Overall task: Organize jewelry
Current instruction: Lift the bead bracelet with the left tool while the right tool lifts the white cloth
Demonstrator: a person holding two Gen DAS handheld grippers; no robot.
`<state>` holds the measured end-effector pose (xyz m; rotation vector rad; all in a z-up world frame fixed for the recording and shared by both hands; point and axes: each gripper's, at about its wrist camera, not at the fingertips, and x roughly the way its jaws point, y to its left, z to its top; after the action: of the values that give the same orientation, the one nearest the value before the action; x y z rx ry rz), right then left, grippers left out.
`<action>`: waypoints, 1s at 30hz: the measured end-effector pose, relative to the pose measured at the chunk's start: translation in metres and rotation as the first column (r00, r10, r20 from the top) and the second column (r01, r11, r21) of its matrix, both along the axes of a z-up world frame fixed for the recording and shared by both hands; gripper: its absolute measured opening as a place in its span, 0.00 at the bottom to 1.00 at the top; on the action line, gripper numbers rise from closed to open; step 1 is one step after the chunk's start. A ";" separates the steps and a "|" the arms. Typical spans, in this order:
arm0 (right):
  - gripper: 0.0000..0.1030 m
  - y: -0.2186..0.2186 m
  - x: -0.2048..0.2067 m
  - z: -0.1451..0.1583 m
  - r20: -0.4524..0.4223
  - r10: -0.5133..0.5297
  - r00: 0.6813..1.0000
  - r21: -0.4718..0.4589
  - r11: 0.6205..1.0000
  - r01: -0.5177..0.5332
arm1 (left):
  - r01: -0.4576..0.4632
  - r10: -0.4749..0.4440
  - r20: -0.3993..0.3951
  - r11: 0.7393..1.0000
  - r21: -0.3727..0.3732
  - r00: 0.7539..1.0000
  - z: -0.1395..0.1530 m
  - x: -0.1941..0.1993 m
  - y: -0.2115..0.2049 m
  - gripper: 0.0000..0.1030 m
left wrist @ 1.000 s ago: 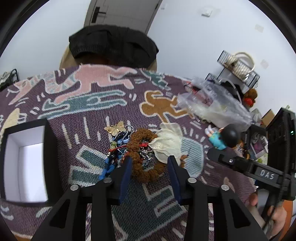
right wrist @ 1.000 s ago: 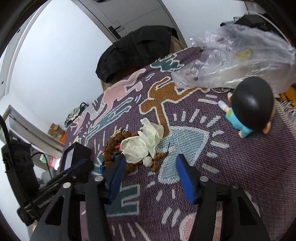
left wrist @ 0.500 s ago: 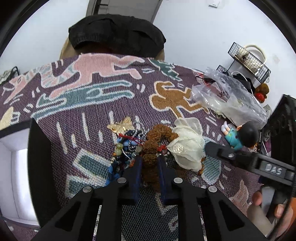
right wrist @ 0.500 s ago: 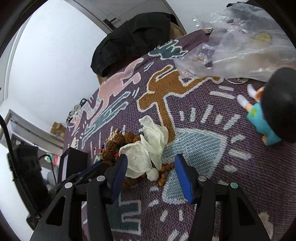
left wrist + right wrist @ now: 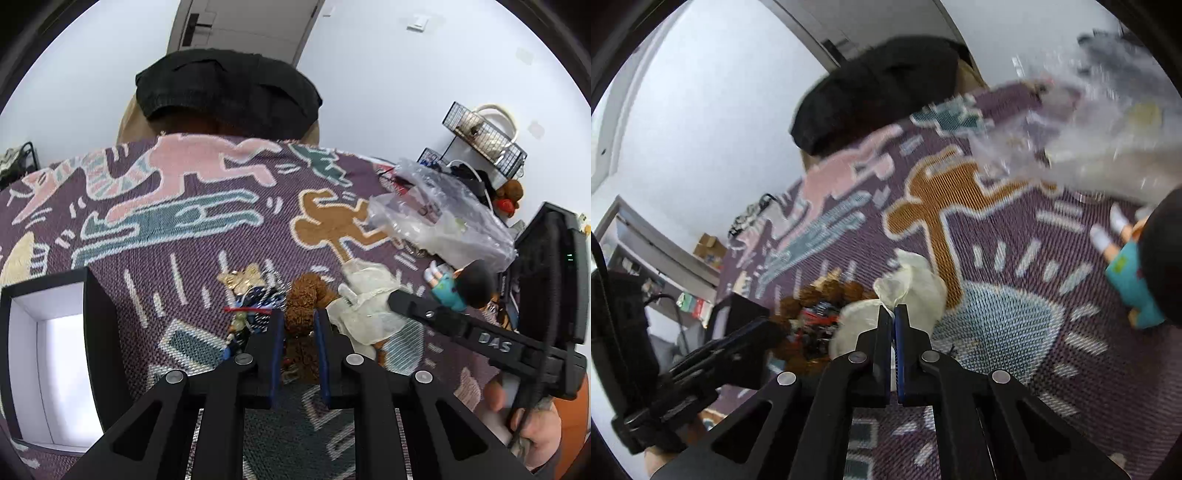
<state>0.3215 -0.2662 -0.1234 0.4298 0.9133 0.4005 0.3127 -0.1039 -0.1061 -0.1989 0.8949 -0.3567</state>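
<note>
White walls (image 5: 388,92), grey door (image 5: 243,26), wire shelf (image 5: 484,140) at right.

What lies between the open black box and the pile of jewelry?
In the left wrist view, only bare patterned blanket lies between the black box and the jewelry pile.

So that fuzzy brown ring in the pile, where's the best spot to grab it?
Probably the near arc of the fuzzy brown ring, approached from the front edge of the table. It lies flat, so a claw can straddle its rim, one finger inside the loop and one outside. That arc is free, while beads crowd its left and the cream pouch overlaps its right. The left claw already pinches there.
</note>
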 end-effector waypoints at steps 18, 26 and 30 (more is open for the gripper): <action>0.03 -0.020 -0.033 0.068 0.171 -0.054 0.984 0.015 0.999 0.052 | 0.039 -0.042 0.021 0.991 0.125 0.999 0.032 -0.002 -0.019 0.36; 0.03 -0.042 -0.039 0.046 0.124 -0.093 0.988 0.041 0.995 0.088 | -0.001 0.004 -0.022 0.993 0.122 1.000 0.006 -0.001 -0.015 0.65; 0.03 -0.051 -0.042 0.039 0.108 -0.112 0.988 0.058 0.993 0.106 | 0.000 0.017 -0.098 0.985 0.171 0.995 -0.017 0.005 -0.014 0.43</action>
<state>0.2798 -0.3173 -0.0849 0.4979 0.7691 0.3446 0.3180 -0.1175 -0.1228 -0.0623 1.0173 -0.2618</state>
